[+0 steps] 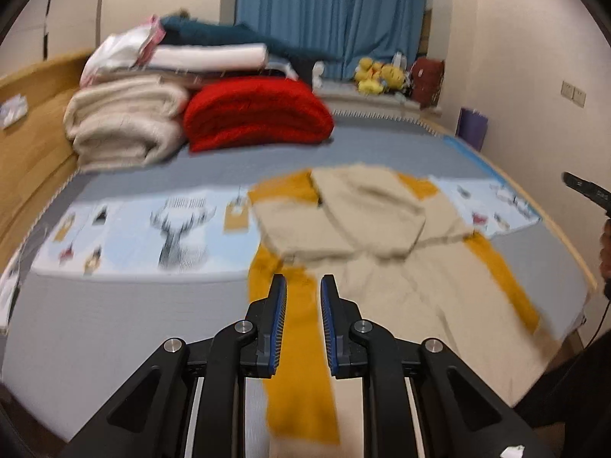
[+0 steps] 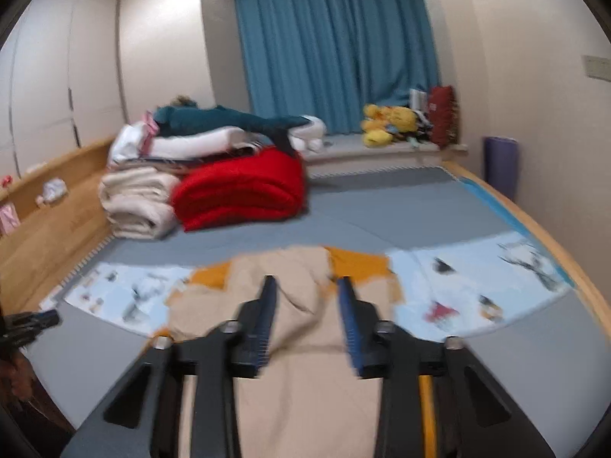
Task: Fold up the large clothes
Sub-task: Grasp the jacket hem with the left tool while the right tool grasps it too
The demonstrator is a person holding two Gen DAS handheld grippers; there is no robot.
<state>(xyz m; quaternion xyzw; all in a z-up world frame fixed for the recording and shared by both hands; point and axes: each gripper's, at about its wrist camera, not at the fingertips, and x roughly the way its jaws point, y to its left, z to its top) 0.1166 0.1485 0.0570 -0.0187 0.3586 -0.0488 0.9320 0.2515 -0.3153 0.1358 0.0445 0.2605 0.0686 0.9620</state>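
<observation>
A large beige garment with mustard-yellow panels point(image 1: 382, 252) lies spread on the bed, its top part folded over itself. My left gripper point(image 1: 303, 286) is open and empty, hovering over the garment's near left yellow strip point(image 1: 301, 362). My right gripper point(image 2: 307, 286) is open and empty, above the beige middle of the same garment point(image 2: 305, 381). The right gripper's tip also shows at the right edge of the left wrist view point(image 1: 588, 189). Both views are motion-blurred.
A grey bed point(image 1: 114, 313) with a light blue printed sheet point(image 1: 152, 229) lies under the garment. Folded blankets, a red one point(image 1: 256, 114) and a cream one point(image 1: 126, 126), are stacked at the back left by a wooden headboard point(image 1: 34, 152). Yellow plush toys point(image 2: 385, 122) sit by the blue curtain.
</observation>
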